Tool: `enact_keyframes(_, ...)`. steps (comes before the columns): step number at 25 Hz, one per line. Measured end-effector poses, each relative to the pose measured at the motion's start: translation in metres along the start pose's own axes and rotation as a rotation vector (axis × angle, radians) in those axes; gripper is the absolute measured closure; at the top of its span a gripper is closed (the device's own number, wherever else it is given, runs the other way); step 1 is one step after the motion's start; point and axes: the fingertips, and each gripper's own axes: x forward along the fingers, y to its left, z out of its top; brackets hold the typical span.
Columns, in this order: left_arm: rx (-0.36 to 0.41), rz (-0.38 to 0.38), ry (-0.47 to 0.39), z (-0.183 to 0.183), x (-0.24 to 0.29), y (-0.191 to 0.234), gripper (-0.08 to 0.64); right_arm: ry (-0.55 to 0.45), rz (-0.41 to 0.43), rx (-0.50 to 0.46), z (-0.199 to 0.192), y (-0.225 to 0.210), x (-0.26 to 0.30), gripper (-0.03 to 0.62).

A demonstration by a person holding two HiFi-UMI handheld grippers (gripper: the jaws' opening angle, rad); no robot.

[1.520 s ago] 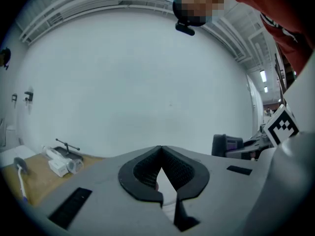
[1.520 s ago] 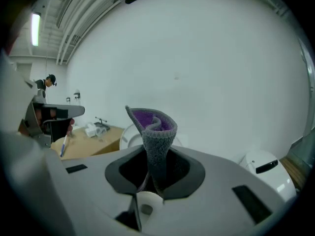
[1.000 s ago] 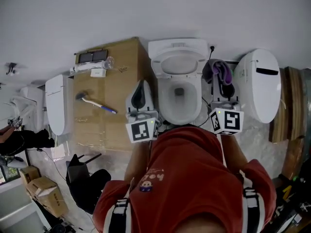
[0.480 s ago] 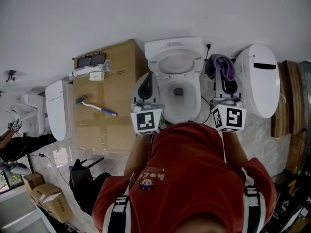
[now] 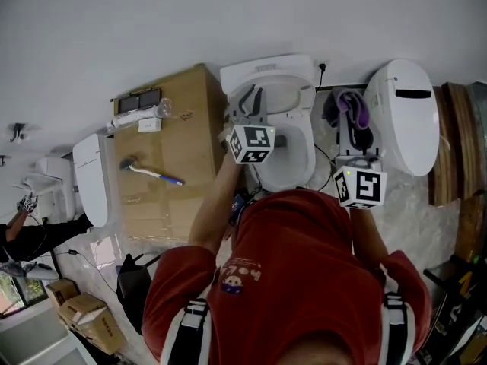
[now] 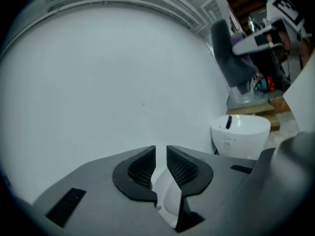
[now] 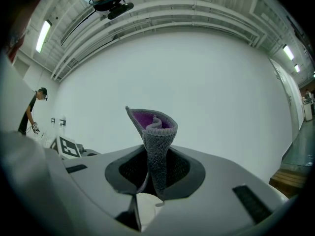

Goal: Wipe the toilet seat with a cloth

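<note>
A white toilet stands against the wall in the middle of the head view. My left gripper reaches over the back left of its rim, by the raised ring. Its jaws have just been opening. In the left gripper view the left gripper shows a narrow gap with the wall behind. A white curved surface lies low between the jaws, and I cannot tell whether it touches the pads. My right gripper hovers right of the bowl, shut on a grey and purple cloth. That cloth sticks up from the right gripper.
A cardboard box left of the toilet bears a brush and a bottle. A second white toilet stands at the right, with wooden boards beyond. Another white fixture and a person are at the far left.
My left gripper has swung from the bowl's front left corner up over the back left of the rim, and its cube has rolled. The right gripper with the cloth has barely shifted.
</note>
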Motion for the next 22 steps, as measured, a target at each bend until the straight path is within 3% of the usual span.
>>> enact_keyframes(7, 0.337, -0.133, 0.166, -0.038, 0.069, -0.024, 0.414, 0.029, -0.011, -0.013, -0.007, -0.011, -0.008, 0.526)
enact_keyframes(11, 0.515, -0.159, 0.245, -0.061, 0.100, -0.031, 0.393, 0.045, -0.034, -0.022, -0.010, -0.020, -0.016, 0.526)
enact_keyframes(14, 0.584, -0.172, 0.308, -0.084, 0.118, -0.031, 0.393, 0.068, -0.045, -0.031, -0.016, -0.025, -0.023, 0.526)
enact_keyframes(18, 0.621, -0.164, 0.393, -0.107, 0.132, -0.027, 0.393, 0.090, -0.075, -0.040, -0.021, -0.035, -0.034, 0.526)
enact_keyframes(22, 0.631, -0.125, 0.402, -0.112, 0.136, -0.021, 0.424, 0.103, -0.111, -0.036, -0.022, -0.044, -0.040, 0.526)
